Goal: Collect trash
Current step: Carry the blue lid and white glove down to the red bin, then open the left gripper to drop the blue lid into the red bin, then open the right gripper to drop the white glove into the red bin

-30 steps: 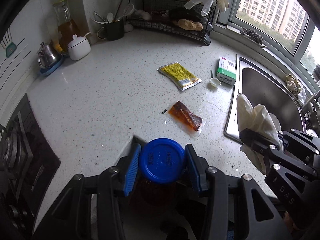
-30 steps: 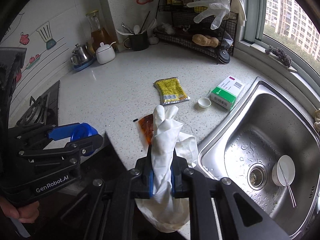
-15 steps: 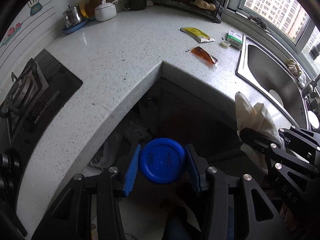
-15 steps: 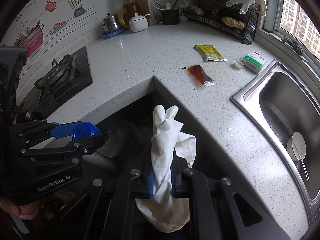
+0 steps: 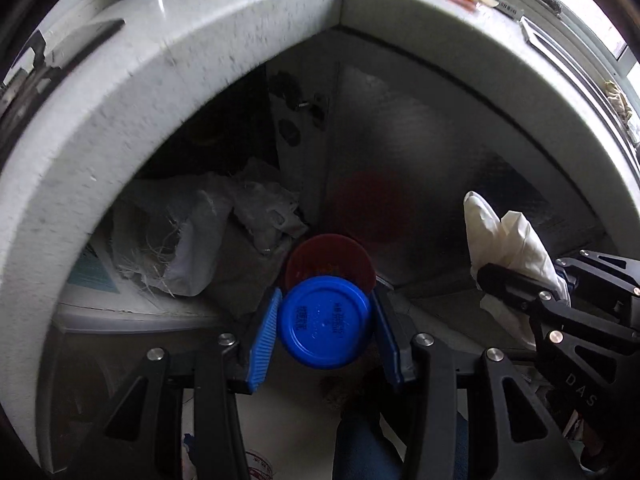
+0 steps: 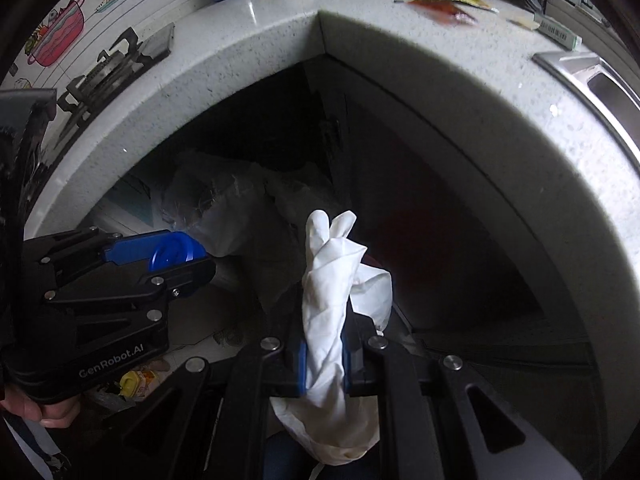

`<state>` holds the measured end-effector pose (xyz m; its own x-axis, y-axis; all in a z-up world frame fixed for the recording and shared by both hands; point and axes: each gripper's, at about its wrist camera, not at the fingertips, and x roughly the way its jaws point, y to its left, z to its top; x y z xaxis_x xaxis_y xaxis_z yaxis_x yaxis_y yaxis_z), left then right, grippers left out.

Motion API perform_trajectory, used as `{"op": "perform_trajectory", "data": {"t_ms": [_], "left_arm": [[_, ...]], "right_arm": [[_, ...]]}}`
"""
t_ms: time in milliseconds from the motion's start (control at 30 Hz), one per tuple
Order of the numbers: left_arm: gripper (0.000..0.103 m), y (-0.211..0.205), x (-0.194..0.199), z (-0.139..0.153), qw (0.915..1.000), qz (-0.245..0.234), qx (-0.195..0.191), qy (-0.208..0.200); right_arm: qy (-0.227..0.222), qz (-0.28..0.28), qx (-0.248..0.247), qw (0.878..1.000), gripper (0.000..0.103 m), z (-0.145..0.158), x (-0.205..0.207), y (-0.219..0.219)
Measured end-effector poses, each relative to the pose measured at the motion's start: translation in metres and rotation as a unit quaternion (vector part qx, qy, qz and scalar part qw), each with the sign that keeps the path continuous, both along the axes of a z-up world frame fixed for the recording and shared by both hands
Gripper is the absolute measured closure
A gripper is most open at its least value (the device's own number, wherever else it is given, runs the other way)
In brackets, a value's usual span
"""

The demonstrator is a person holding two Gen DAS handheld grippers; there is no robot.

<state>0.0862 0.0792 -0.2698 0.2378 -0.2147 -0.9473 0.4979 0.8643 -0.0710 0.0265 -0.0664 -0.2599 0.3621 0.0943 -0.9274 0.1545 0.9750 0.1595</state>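
**Both loads lowered under the bench, neither let go yet**

Left wrist view: the left hand-held gripper (image 5: 326, 330) pinched a blue-lidded jar (image 5: 325, 322) just above a red bin (image 5: 331, 260) in the dark corner under the bench (image 5: 120, 80). I judged the jar could clip the bin's rim and tip aside, since it hung toward the near edge. A second earlier this view looked across the benchtop; here it looked beneath it.

Right wrist view: the right hand-held gripper (image 6: 324, 364) was pressed together on a crumpled white glove (image 6: 328, 280), held well apart from the jar. The limp glove might cling to the pads or drift onto the bags (image 6: 224, 208) beside the bin. Sauce packets (image 6: 444, 6) remained on the benchtop, as before.
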Motion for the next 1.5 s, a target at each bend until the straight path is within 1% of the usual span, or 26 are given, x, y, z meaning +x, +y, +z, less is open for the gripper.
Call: {"op": "perform_trajectory", "data": {"t_ms": [67,167,300,400,467,533,633,767,833,933,967,1033,1133,1267,1367,1500], "left_arm": [[0.06,-0.004,0.005,-0.027,1.0,-0.002,-0.002,0.003],[0.06,-0.011,0.013,-0.07,1.0,-0.009,0.001,-0.002],[0.06,-0.026,0.026,-0.124,0.9999,-0.013,-0.005,0.009],[0.06,-0.037,0.033,-0.152,0.9998,-0.016,-0.003,0.012],[0.06,-0.044,0.033,-0.165,0.9995,-0.03,-0.002,0.006],[0.06,-0.049,0.034,-0.174,0.9991,-0.042,0.0,-0.003],[0.06,-0.054,0.037,-0.187,0.9985,-0.052,-0.007,0.013],[0.06,-0.06,0.036,-0.193,0.9977,-0.064,-0.013,0.021],[0.059,-0.061,0.036,-0.194,0.9975,-0.068,-0.008,0.016],[0.048,-0.06,0.038,-0.195,0.9978,-0.064,-0.005,0.013],[0.043,-0.059,0.038,-0.195,0.9981,-0.061,-0.004,0.011],[0.037,-0.055,0.039,-0.195,0.9985,-0.053,-0.006,0.009],[0.031,-0.047,0.041,-0.198,0.9993,-0.035,-0.005,0.01],[0.031,-0.032,0.041,-0.198,0.9999,-0.014,0.002,0.008],[0.03,-0.021,0.04,-0.198,0.9999,0.003,0.015,0.004],[0.031,-0.004,0.041,-0.203,0.9992,0.036,0.015,0.011]], "right_arm": [[0.007,-0.002,-0.007,1.0,0.092,-0.03,0.004,-0.007],[0.016,-0.01,-0.002,1.0,0.092,-0.074,0.01,-0.018],[0.022,-0.011,-0.003,1.0,0.092,-0.127,0.018,-0.032],[0.033,-0.019,-0.004,0.999,0.092,-0.159,0.026,-0.045],[0.036,-0.021,-0.007,0.999,0.092,-0.171,0.025,-0.044],[0.041,-0.022,-0.014,0.999,0.092,-0.179,0.026,-0.04],[0.048,-0.026,-0.012,0.998,0.092,-0.187,0.028,-0.041],[0.044,-0.032,-0.007,0.999,0.092,-0.187,0.024,-0.044],[0.045,-0.034,-0.004,0.998,0.092,-0.19,0.022,-0.047],[0.048,-0.032,-0.001,0.998,0.092,-0.189,0.02,-0.049],[0.049,-0.029,0.0,0.998,0.092,-0.189,0.021,-0.048],[0.05,-0.02,0.001,0.999,0.092,-0.191,0.022,-0.046],[0.054,-0.005,-0.002,0.999,0.092,-0.193,0.025,-0.042],[0.058,0.023,-0.004,0.998,0.092,-0.193,0.029,-0.034],[0.06,0.043,-0.002,0.997,0.092,-0.194,0.034,-0.026],[0.065,0.078,0.003,0.995,0.092,-0.199,0.045,-0.012]]}}
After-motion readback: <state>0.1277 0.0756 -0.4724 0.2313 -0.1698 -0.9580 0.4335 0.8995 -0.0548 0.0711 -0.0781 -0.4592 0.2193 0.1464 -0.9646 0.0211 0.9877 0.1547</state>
